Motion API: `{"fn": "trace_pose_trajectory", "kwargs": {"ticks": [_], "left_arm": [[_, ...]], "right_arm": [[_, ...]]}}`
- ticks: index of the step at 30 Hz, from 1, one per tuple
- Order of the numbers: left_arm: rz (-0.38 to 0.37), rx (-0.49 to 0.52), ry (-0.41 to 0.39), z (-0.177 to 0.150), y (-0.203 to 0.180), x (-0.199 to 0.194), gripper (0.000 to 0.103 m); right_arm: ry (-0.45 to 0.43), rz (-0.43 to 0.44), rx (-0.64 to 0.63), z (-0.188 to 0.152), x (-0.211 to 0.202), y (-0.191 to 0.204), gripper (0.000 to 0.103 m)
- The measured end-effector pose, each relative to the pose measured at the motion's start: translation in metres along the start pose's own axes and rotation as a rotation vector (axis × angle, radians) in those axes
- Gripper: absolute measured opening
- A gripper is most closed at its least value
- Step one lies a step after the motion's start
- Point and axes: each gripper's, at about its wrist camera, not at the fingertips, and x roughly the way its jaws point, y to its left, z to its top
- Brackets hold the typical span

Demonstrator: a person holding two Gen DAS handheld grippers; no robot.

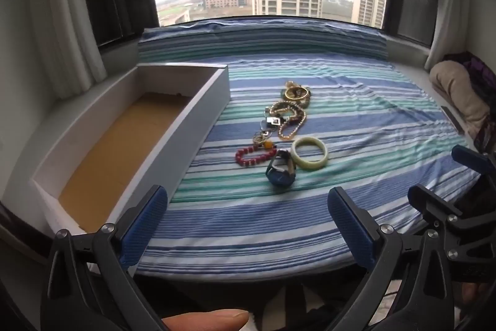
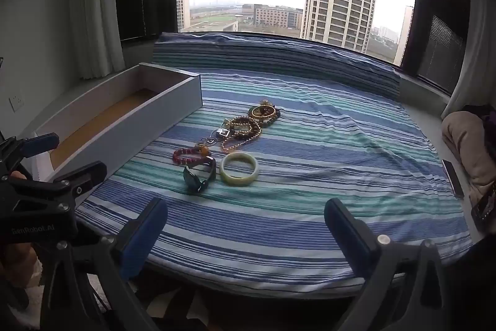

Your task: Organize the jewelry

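Opening step, nothing yet picked. Left tool [image 1: 248, 219] and right tool [image 2: 245, 222] hover agape, empty. Jewelry pile [image 1: 280, 132] lies on striped bedding right of the empty box [image 1: 198, 114]. Next: grasp the nearest watch [image 1: 280, 171].

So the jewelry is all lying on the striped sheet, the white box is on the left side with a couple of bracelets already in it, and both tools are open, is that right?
Not quite. The white box holds no bracelets: the left wrist view shows only its bare brown floor. The rest stands: the jewelry, like the pale bangle, red bead bracelet and watch, lies on the striped sheet, and the left tool and right tool are both open.
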Motion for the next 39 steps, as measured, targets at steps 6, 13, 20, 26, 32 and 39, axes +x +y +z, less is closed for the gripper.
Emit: {"fn": "trace_pose_trajectory", "kwargs": {"ticks": [6, 13, 20, 26, 32, 39], "left_arm": [[-0.049, -0.005, 0.023, 0.009, -0.003, 0.011, 0.103], [-0.073, 0.059, -0.019, 0.012, -0.005, 0.005, 0.103], [-0.046, 0.067, -0.030, 0.010, -0.005, 0.004, 0.103], [-0.045, 0.051, 0.001, 0.008, -0.004, 0.009, 0.103], [-0.043, 0.061, 0.003, 0.007, -0.008, 0.011, 0.103], [-0.062, 0.068, 0.001, 0.007, -0.014, 0.012, 0.103]], "right_arm": [[0.000, -0.015, 0.004, 0.005, 0.003, -0.007, 0.103], [0.027, -0.044, 0.006, 0.005, 0.009, -0.005, 0.103], [0.036, -0.043, 0.030, 0.002, 0.005, -0.009, 0.103], [0.047, -0.025, 0.034, -0.001, 0.009, -0.006, 0.103], [0.049, -0.004, 0.044, -0.004, 0.011, -0.007, 0.103], [0.048, 0.014, 0.056, -0.005, 0.013, -0.012, 0.103]]}}
